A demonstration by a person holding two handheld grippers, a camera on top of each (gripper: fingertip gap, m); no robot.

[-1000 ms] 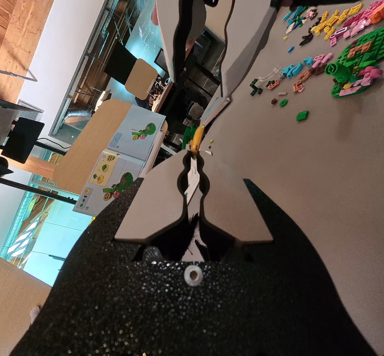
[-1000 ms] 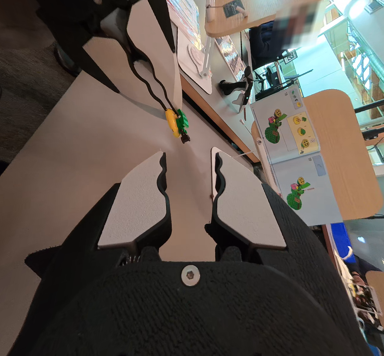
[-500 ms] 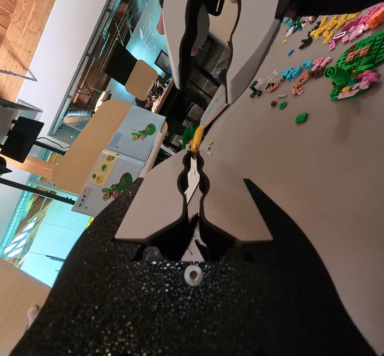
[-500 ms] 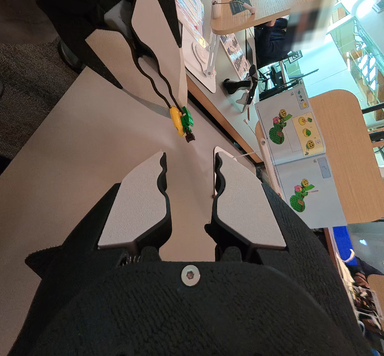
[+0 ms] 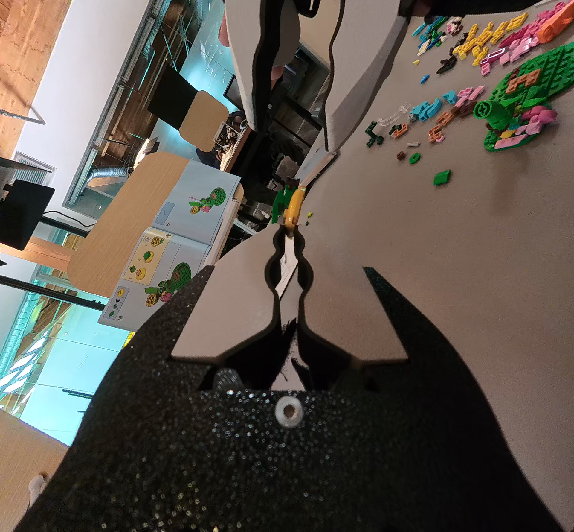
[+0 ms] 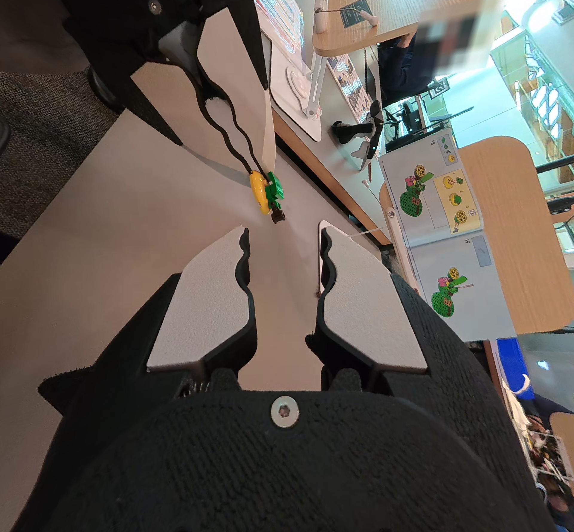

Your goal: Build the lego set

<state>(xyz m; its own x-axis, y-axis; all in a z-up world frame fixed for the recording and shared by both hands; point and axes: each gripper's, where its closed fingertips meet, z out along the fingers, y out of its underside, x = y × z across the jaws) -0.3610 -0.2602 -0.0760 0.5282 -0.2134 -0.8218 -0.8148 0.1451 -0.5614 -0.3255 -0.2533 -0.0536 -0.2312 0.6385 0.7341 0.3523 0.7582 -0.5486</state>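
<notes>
Yellow flower piece [image 6: 258, 191] pinched by left fingers [image 5: 273, 256]; right fingers [image 6: 217, 293] spread, empty.

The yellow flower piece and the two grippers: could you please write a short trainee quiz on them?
1. True or false: the left gripper is shut on the yellow flower piece.
2. The right gripper is: A) open and empty, B) shut on a pink brick, C) holding the booklet.
3. Fill in: the green round baseplate lies on the ____, apart from both grippers.

Key: 1 true: its fingers pinch the yellow disc's edge, with green leaves and a small brown part attached. 2 A: a clear gap between its fingers. 3 table.
</notes>
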